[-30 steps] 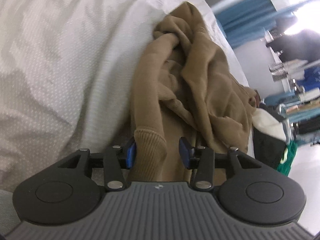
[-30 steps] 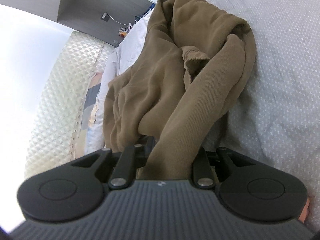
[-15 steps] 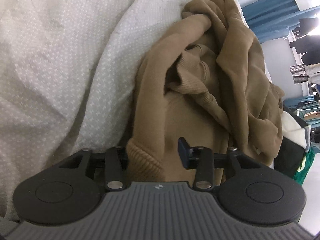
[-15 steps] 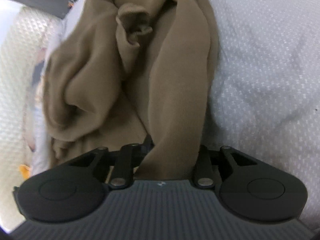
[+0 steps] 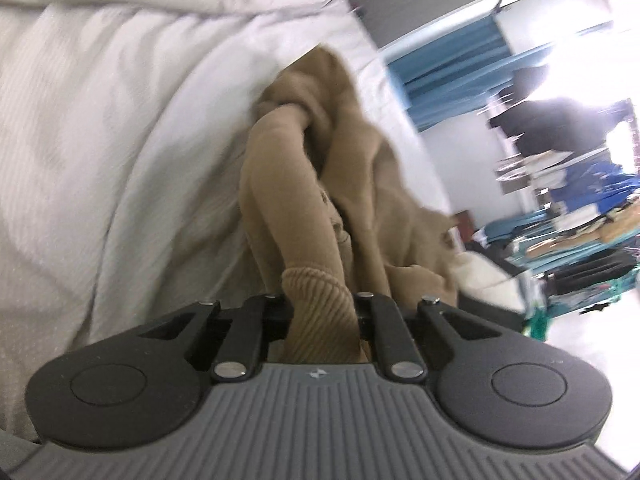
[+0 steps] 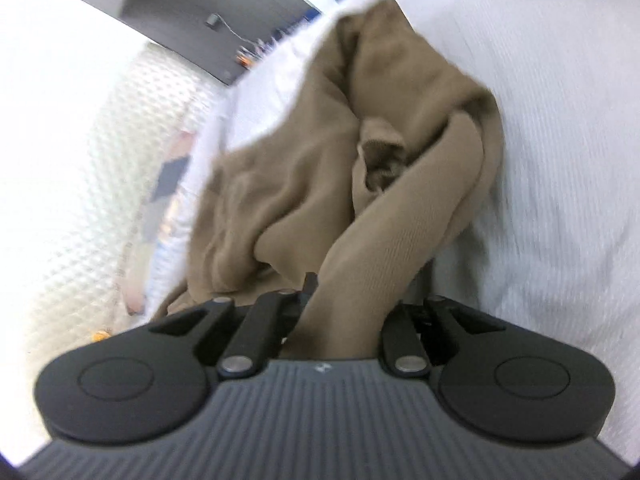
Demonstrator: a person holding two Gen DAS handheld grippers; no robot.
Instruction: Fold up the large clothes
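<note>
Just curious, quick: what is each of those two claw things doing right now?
Left gripper: just closed on the brown garment's ribbed cuff.
Right gripper: shut on a brown sleeve.

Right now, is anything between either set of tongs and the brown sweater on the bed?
Nothing visible. The left tongs are shut on the sweater's ribbed cuff, having just been closing. The right tongs have just been closing too, clamped on a sleeve. Only the white bedcover lies beneath.

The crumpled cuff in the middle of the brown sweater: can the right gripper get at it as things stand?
Probably not yet. The right gripper is shut on a sleeve of the brown sweater, so it is occupied. The cuff lies uncovered beyond.
</note>
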